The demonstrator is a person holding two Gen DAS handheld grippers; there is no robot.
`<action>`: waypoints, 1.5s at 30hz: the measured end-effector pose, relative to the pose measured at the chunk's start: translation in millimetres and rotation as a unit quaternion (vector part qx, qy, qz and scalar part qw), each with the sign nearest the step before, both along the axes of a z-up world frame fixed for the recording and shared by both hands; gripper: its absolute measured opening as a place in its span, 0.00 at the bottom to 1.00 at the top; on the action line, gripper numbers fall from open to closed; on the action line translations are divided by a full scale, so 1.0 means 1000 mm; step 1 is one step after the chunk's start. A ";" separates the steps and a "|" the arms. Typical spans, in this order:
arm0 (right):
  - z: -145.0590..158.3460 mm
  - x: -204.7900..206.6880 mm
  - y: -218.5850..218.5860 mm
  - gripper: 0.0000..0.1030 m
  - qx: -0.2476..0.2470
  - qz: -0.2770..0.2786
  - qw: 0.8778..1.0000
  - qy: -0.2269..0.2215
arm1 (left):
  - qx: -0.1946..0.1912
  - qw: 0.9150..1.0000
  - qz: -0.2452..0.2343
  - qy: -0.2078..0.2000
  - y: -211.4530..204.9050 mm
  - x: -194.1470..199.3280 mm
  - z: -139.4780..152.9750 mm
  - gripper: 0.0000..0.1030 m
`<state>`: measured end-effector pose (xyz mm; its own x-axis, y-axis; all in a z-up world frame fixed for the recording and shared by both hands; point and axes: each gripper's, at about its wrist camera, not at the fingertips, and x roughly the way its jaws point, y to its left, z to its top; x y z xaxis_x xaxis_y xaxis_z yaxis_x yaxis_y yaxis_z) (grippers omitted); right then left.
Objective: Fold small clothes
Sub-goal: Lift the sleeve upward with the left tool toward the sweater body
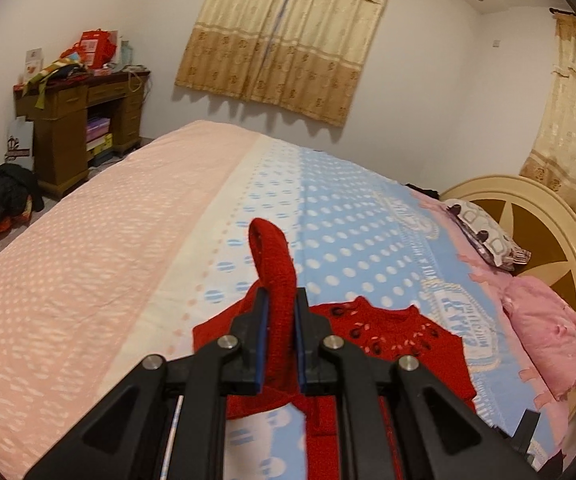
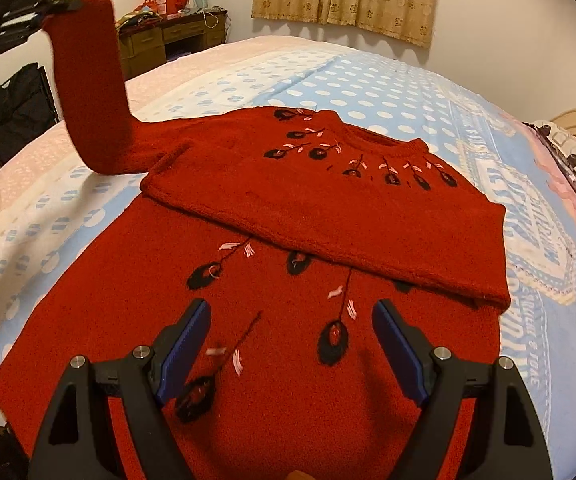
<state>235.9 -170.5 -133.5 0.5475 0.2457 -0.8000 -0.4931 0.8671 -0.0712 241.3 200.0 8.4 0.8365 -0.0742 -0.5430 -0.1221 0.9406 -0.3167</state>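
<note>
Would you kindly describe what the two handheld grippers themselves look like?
Both the left gripper and the right gripper look alike: matte black plastic linkage arms with triangular cut-outs, round silver pivot pins, and two flat fingers lined with ribbed blue pads. No cables or sleeves show.

Both wrist views angled down, close over the shared bed (image 1: pixel 87 260).

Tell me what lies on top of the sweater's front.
One sleeve lies folded across the red sweater below the collar, hiding part of the embroidered flowers. The other sleeve is lifted off the bed by the shut left claw. The open right claw hovers above.
</note>
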 end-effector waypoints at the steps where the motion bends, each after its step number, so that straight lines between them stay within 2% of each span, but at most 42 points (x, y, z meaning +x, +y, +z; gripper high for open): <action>1: 0.001 -0.001 -0.002 0.81 0.002 0.001 1.000 0.000 | -0.003 1.000 -0.007 -0.003 -0.004 0.002 0.003 0.11; 15: 0.001 -0.020 -0.021 0.81 0.019 0.000 1.000 -0.003 | -0.014 0.998 -0.049 -0.042 -0.067 0.028 0.044 0.11; 21: -0.010 -0.025 -0.028 0.81 0.018 -0.004 1.000 0.003 | -0.031 0.996 -0.062 -0.050 -0.085 0.036 0.055 0.11; 29: -0.008 -0.028 -0.032 0.81 0.032 -0.007 0.999 -0.002 | -0.034 0.994 -0.089 -0.062 -0.126 0.047 0.068 0.11; 38: -0.012 -0.025 -0.038 0.81 0.046 -0.014 0.999 0.011 | -0.038 0.990 -0.130 -0.042 -0.177 0.068 0.055 0.11; 41: -0.016 -0.025 -0.037 0.81 0.043 -0.014 0.999 0.017 | -0.042 0.988 -0.146 -0.027 -0.199 0.075 0.043 0.11; 45: -0.021 -0.025 -0.034 0.81 0.033 -0.013 0.999 0.025 | -0.025 0.987 -0.159 -0.010 -0.231 0.086 0.021 0.11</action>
<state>211.2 -204.9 -154.6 0.5144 0.2851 -0.8088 -0.4722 0.8814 0.0104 327.5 -31.0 29.8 0.7771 -0.3614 -0.5152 0.1842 0.9134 -0.3629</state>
